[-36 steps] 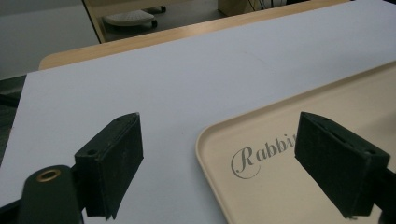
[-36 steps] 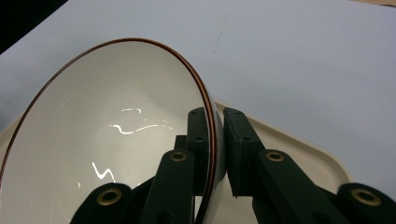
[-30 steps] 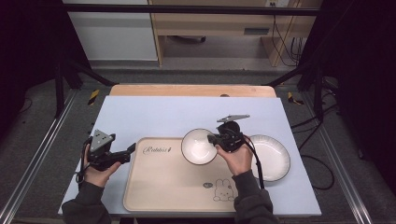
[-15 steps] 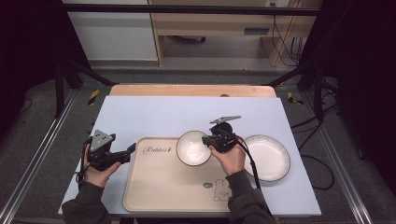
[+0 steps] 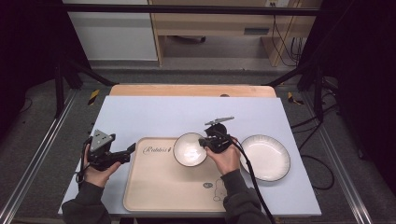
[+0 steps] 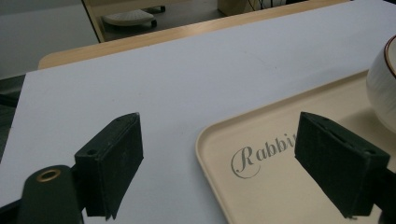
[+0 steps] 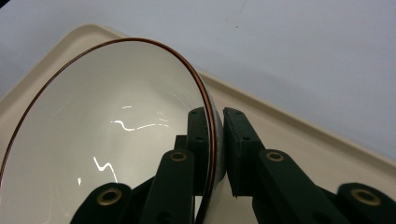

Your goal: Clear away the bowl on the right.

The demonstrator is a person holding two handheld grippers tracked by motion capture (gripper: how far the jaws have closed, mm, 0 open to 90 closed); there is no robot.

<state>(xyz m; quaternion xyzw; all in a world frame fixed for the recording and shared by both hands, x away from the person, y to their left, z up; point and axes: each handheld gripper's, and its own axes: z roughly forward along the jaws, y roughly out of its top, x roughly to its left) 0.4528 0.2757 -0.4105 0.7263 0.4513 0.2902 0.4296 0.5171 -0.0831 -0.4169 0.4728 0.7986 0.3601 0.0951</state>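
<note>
A white bowl with a thin brown rim hangs over the back right part of the beige tray. My right gripper is shut on the bowl's right rim. In the right gripper view one jaw is inside the bowl and one outside, pinching the wall, with the tray's edge beneath. My left gripper stands open by the tray's left edge. In the left gripper view its jaws frame the tray's corner with the "Rabbit" lettering, and the bowl shows at the right.
A white plate with a dark rim lies on the pale blue table top right of the tray. A cable trails from the right gripper toward the near edge. A wooden strip runs along the table's far edge.
The right gripper has carried the bowl leftward and lower, from beside the plate to over the tray's back right part. The left gripper has stayed put.
</note>
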